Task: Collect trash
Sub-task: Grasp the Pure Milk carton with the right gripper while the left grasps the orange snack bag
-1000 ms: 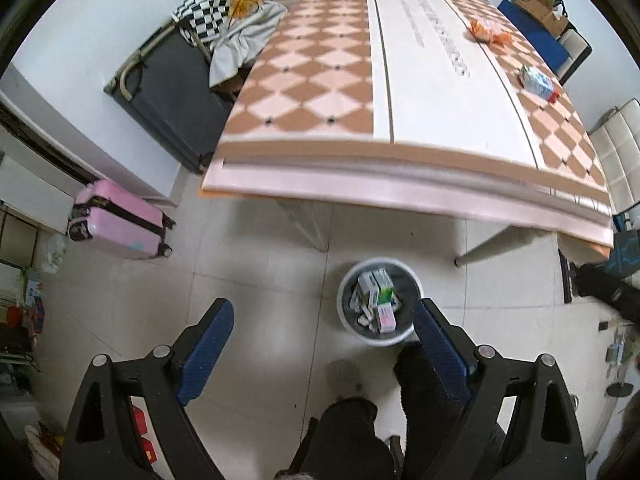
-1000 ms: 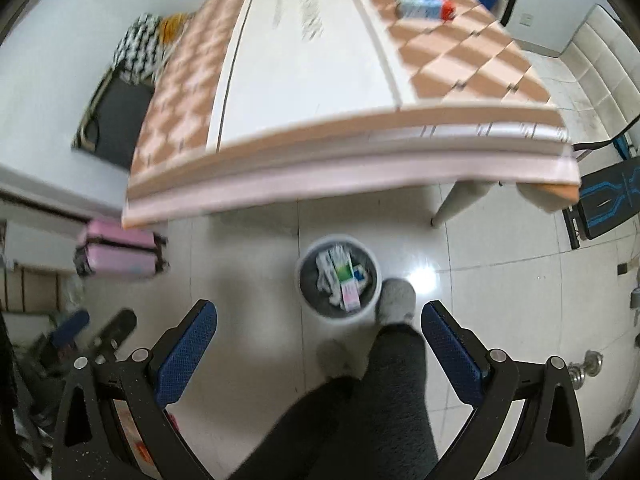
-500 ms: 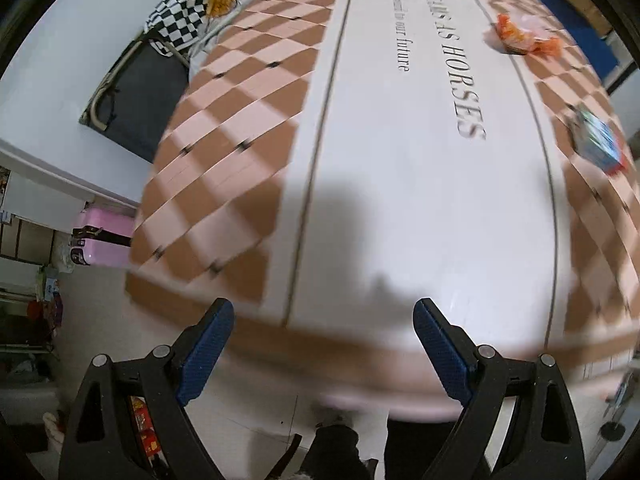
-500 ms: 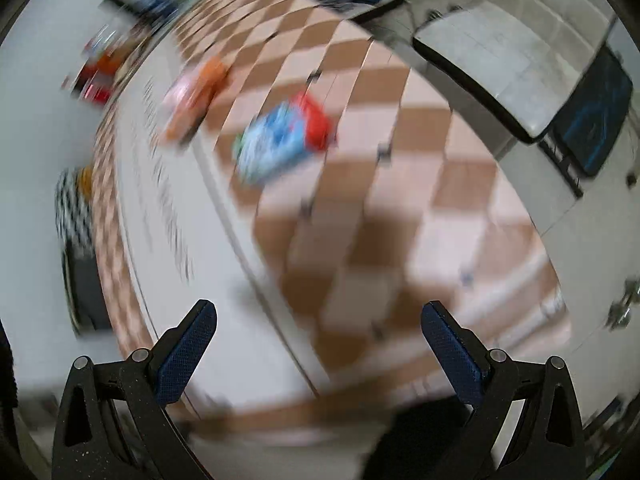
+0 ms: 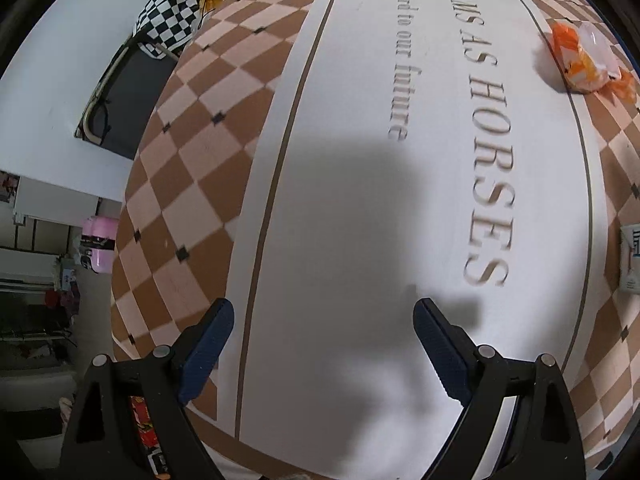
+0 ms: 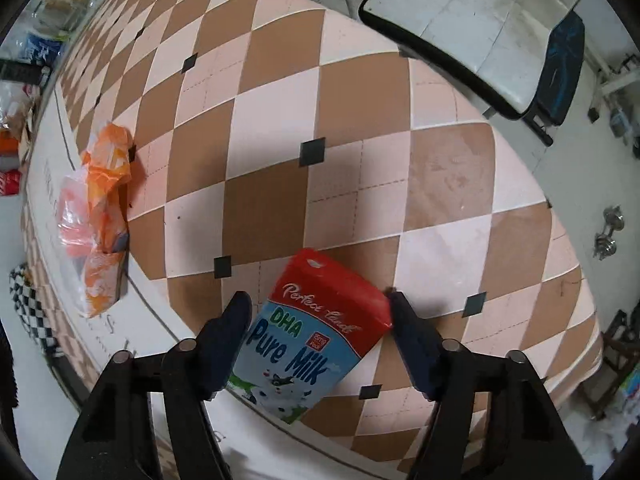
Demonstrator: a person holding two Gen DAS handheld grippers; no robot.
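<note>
A red and blue "Pure Milk" carton (image 6: 308, 340) lies flat on the checkered table (image 6: 360, 120). My right gripper (image 6: 320, 316) is open, its two fingers on either side of the carton, just above it. The carton's edge also shows at the right of the left wrist view (image 5: 631, 260). An orange and clear plastic wrapper (image 6: 98, 220) lies to the carton's left; it also shows in the left wrist view (image 5: 584, 58). My left gripper (image 5: 324, 328) is open and empty above the white middle strip of the table (image 5: 360, 200).
A white padded chair (image 6: 480, 20) stands beyond the table's far edge. Bottles and packets (image 6: 24, 60) crowd the table's far left end. A checkered cloth (image 5: 172, 12) and a dark cot (image 5: 124, 92) lie past the table's left side, with a pink suitcase (image 5: 98, 244) on the floor.
Both grippers rose from over the floor bin to above the table. My right gripper moved in over the milk carton, which now sits between its open fingers.
</note>
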